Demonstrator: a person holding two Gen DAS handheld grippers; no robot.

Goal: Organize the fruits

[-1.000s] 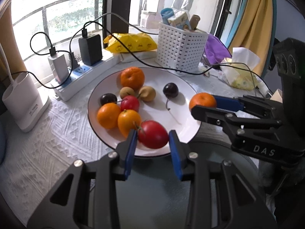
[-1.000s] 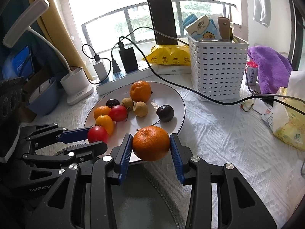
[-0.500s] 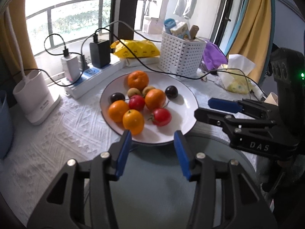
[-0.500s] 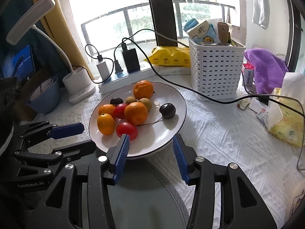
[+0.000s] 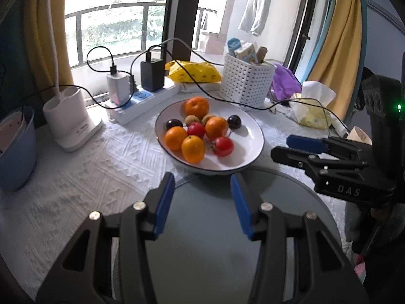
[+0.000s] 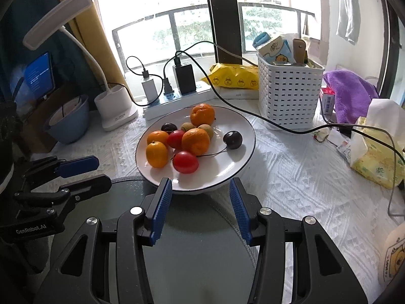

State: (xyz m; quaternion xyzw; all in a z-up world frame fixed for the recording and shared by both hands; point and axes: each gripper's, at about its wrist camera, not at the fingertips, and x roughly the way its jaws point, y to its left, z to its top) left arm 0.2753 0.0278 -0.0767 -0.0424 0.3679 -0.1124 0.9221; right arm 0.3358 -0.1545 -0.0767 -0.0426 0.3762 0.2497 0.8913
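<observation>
left gripper (image 5: pixel 202 202): jaws apart, nothing between them, at plate's 6 o'clock so nothing gets nudged
right gripper (image 6: pixel 201 202): same, parted and empty
fruits (image 6: pixel 187 139): all on white plate (image 6: pixel 238 167), bunched toward 9-12 o'clock; dark plum (image 6: pixel 233 139) alone at 3
task: looks done

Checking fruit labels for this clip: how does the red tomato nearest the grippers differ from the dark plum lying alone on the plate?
The tomato is bright red; the plum is near black. The tomato is the larger. It sits close to the orange fruit cluster, while the plum lies apart toward the plate's right side. Both are round and glossy, rest on the white plate, and neither is gripped.
</observation>
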